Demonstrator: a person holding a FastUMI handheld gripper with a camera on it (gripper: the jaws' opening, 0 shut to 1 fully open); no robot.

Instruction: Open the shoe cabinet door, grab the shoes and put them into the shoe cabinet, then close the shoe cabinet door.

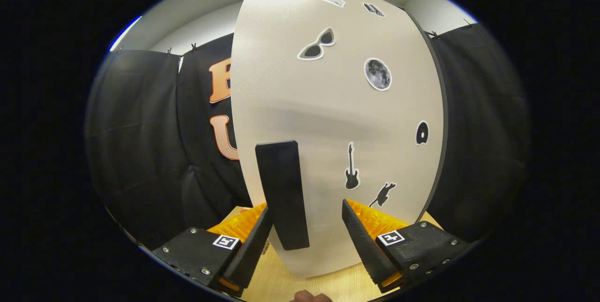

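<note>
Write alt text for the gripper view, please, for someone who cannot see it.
An open gripper faces a white cabinet door, with the door's dark upright handle between its fingers, close to the left one. Small stickers dot the door, and a light wooden surface lies below.

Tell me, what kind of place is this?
Likely a recording booth: black cloth walls, a white sticker-covered cabinet door with a black handle, on a wooden floor. The open gripper straddles the handle.

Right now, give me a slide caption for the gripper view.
Hand-held gripper open around the black handle of the sticker-covered white cabinet door.
</note>
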